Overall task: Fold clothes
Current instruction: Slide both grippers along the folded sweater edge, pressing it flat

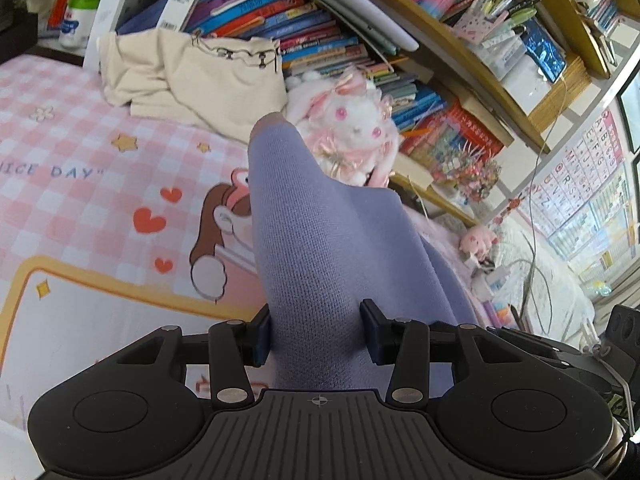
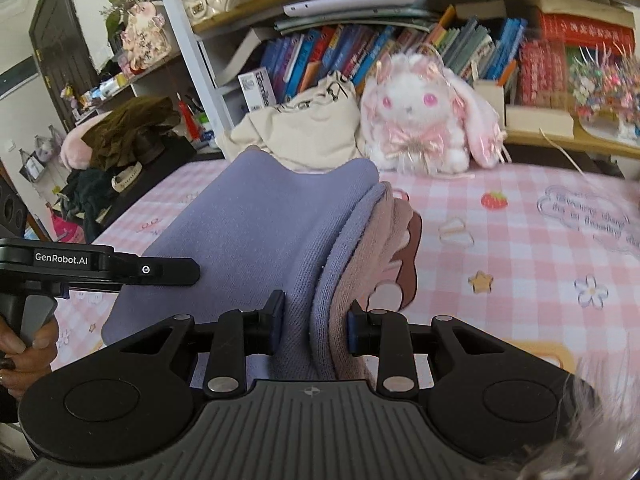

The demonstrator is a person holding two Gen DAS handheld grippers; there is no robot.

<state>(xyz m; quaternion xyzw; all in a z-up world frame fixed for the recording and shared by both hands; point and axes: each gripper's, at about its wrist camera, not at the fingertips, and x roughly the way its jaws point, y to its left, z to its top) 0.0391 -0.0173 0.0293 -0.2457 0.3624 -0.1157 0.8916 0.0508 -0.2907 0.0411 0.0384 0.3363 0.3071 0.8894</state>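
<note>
The lavender knit garment (image 1: pixel 320 232) is lifted above the bed, pinched at two places. The left claw (image 1: pixel 315 334) is clamped on a single thick fold of it, the cloth rising toward twelve o'clock in that view. The right claw (image 2: pixel 316 328) grips a bunched edge where lavender layers sit against a dusty-pink layer (image 2: pixel 372 248); whether that pink is lining or a second piece I cannot tell. In the right wrist view the garment stretches from the claw toward eleven o'clock, with the other gripper's body at nine o'clock.

Judging by the doubled layers, at least one fold seems made, yet the garment is still in the air, so laying it flat and finishing the folds remain.

Below lies the pink checked bedsheet (image 2: pixel 520 216). A crumpled cream garment (image 1: pixel 192 76) sits near the bookshelf (image 1: pixel 460 52) at eleven o'clock in the left view, unfolded, beside a white plush rabbit (image 2: pixel 420 120).
</note>
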